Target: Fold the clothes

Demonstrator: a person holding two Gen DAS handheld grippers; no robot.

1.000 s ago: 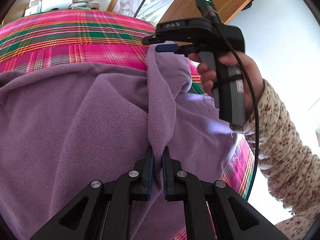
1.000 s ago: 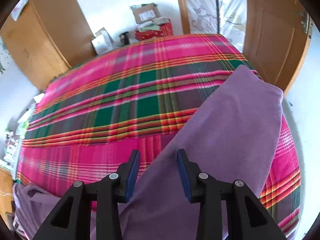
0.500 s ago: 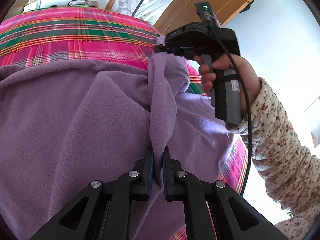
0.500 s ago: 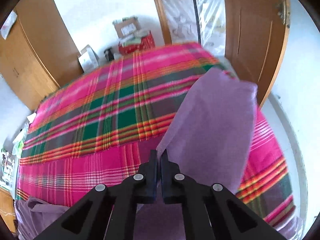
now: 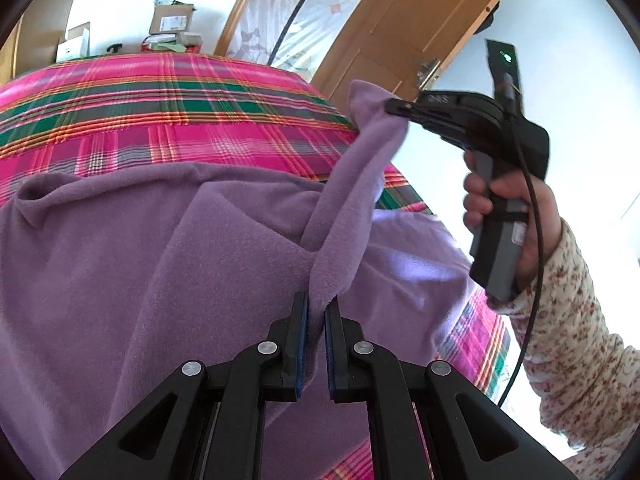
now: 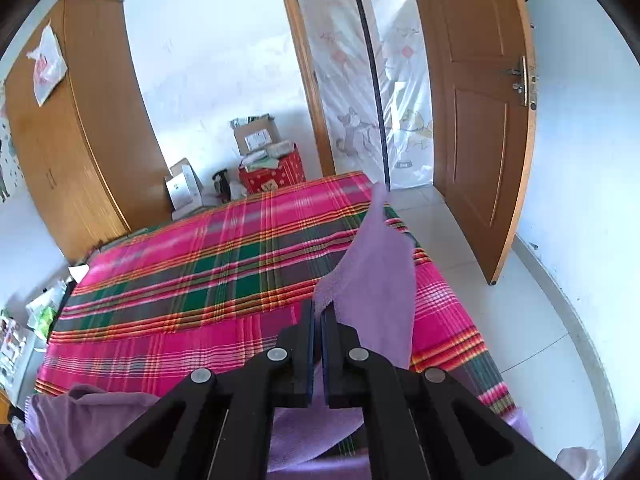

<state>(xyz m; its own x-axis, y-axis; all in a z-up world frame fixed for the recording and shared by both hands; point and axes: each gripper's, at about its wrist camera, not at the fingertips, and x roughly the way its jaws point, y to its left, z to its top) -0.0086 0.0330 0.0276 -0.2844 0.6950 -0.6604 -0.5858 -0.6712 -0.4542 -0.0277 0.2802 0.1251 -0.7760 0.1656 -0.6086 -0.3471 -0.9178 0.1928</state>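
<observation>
Both grippers' fingers clenched on purple fleece garment, taut ridge btwn, rest rumpled.

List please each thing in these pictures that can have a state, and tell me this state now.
Purple fleece garment: partly lifted off the bed, pinched at two places.
Left claw: shut on the garment.
Right claw: shut on the garment's raised edge.
Pink and green plaid bed cover: spread flat.
Brown wooden door: standing open.
Brown cardboard box: closed, stacked on the red box.
</observation>
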